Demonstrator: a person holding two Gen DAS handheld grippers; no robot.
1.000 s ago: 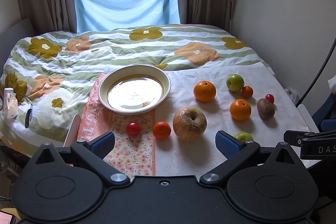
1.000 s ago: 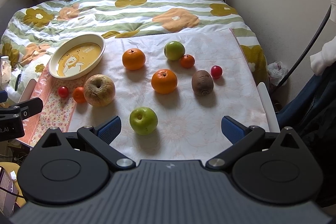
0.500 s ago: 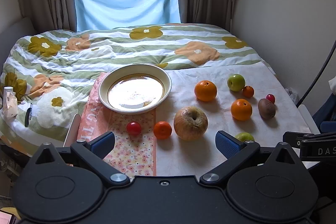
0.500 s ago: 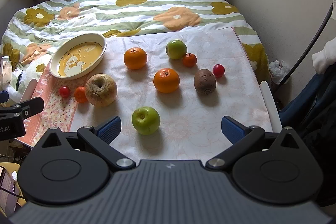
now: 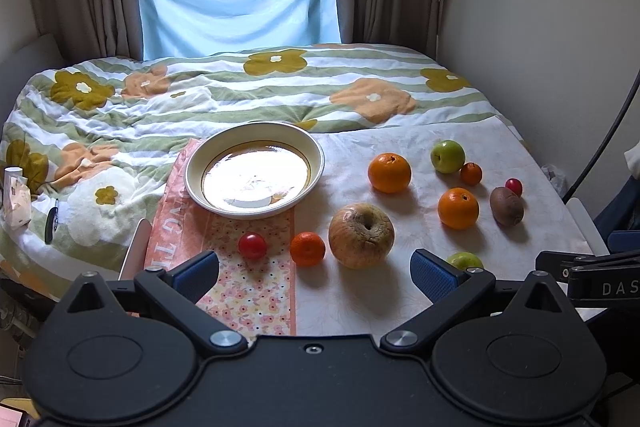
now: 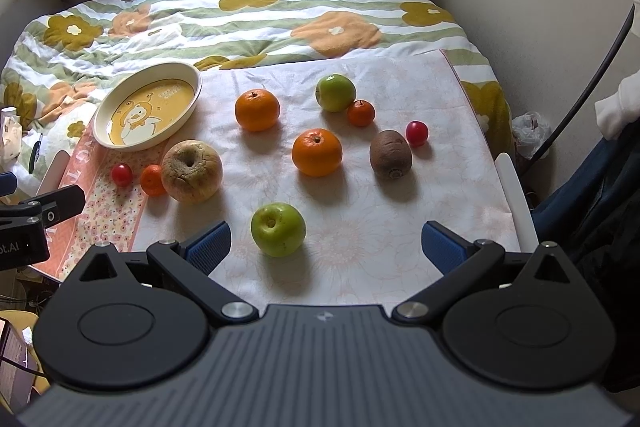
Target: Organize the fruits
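Cream dish (image 6: 110,115): far left, holds no fruit.
Wrinkled apple (image 6: 191,171): just right of a small mandarin (image 6: 152,180), near the dish.
Green apple (image 6: 278,229): nearest the right gripper (image 6: 326,245), whose fingers are spread wide.
Left gripper (image 5: 314,275): fingers apart, holding nothing.

Both wrist cameras look forward and down across the bed from its near edge, toward the far window. The left view sits lower and farther left, facing the plate (image 5: 256,203) head-on. The right view stands higher and to the right, with the near green apple (image 6: 278,229) close below. They share the plate, the fruit and the flowered quilt (image 5: 224,95).
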